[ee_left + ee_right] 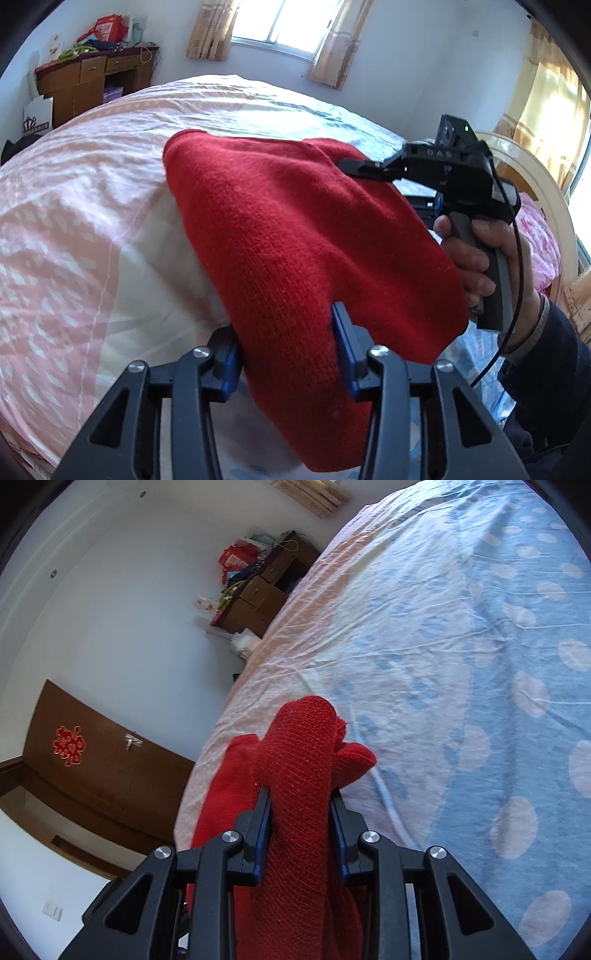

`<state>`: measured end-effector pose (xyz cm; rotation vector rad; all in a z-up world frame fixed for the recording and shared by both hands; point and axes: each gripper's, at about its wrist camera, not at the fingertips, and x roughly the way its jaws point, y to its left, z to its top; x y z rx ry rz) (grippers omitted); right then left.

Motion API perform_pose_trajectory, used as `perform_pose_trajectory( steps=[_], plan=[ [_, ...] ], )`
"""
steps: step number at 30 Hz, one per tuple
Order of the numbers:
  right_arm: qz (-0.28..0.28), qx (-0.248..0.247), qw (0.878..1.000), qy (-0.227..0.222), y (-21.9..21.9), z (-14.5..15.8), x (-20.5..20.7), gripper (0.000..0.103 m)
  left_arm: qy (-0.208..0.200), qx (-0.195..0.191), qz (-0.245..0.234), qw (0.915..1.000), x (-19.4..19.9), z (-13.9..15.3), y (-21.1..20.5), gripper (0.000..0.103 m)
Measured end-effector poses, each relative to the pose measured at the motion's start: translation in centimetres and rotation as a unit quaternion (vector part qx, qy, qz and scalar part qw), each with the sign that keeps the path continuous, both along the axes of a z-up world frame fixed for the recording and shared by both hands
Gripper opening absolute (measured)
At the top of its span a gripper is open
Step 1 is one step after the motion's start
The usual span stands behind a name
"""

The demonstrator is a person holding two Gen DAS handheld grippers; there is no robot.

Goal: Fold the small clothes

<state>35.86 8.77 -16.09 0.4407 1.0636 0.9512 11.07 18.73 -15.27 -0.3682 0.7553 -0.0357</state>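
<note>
Above the pink-and-blue bedsheet (92, 192), I hold a red knitted garment (295, 236) off the bed between both grippers. My left gripper (288, 354) has one edge between its fingers; my right gripper (300, 834) is clamped narrow on a bunched fold.

Both grippers are matte black plastic with open triangular cut-outs in the linkage arms and round silver screws at the pivots. The left gripper (288, 350) has blue pads on the inner faces of its fingers (341, 332); the right gripper (301, 823) is built the same. Seen from the side, the right one has a grey pistol handle, raised letters on its black body, a small green light on top and a thin black cable. The hand (484, 258) comes from a dark navy sleeve (554, 354).
</note>
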Motion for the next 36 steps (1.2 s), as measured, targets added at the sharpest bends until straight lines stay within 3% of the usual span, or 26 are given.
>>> perform_pose_trajectory(
  steps=[5,8,10,12,14,16,21,23,26,29,32,36],
  plan=[
    [-0.02,-0.014,1.0,-0.005,-0.5,-0.5,-0.1,0.034,0.002,0.017,0.009,0.9998,-0.8,1.0,-0.1,0.057],
    [-0.037,-0.027,0.999,-0.029,-1.1,0.5,-0.7,0.04,-0.014,0.053,0.01,0.9984,-1.9,3.1,-0.8,0.06],
    [-0.047,-0.029,0.997,-0.058,-2.0,1.9,-1.5,0.041,-0.047,0.082,0.021,0.9953,-2.9,4.9,-0.9,0.073],
    [-0.053,-0.018,0.994,-0.09,-2.9,3.7,-2.9,0.049,-0.076,0.107,0.043,0.9904,-3.3,6.3,-0.9,0.094],
    [-0.043,-0.001,0.991,-0.125,-3.4,5.5,-4.9,0.058,-0.093,0.126,0.057,0.986,-3.0,6.8,-0.7,0.095],
    [-0.007,0.004,0.988,-0.151,-3.0,6.4,-7.3,0.058,-0.076,0.134,0.068,0.9857,-1.8,6.1,-0.3,0.095],
    [0.067,-0.028,0.989,-0.129,-1.2,3.6,-9.7,0.058,-0.005,0.153,0.096,0.9836,0.9,2.2,1.2,0.096],
    [0.053,-0.056,0.989,-0.125,-1.6,1.7,-9.4,0.056,0.002,0.126,0.1,0.987,0.6,0.9,1.9,0.099],
    [0.056,-0.048,0.988,-0.135,-2.0,1.7,-9.5,0.056,-0.001,0.086,0.115,0.9896,-0.1,0.5,3.1,0.103],
    [0.055,-0.058,0.987,-0.141,-2.4,2.2,-10.3,0.056,0.012,0.083,0.122,0.9889,-0.8,1.7,2.5,0.103],
    [0.013,-0.068,0.985,-0.16,-4.1,3.7,-12.0,0.058,0.001,0.122,0.125,0.9847,-2.1,4.4,0.7,0.103],
    [-0.039,-0.123,0.964,-0.232,-5.7,6.2,-14.9,0.062,-0.034,0.136,0.114,0.9835,-2.9,6.8,-1.2,0.103]
  ],
)
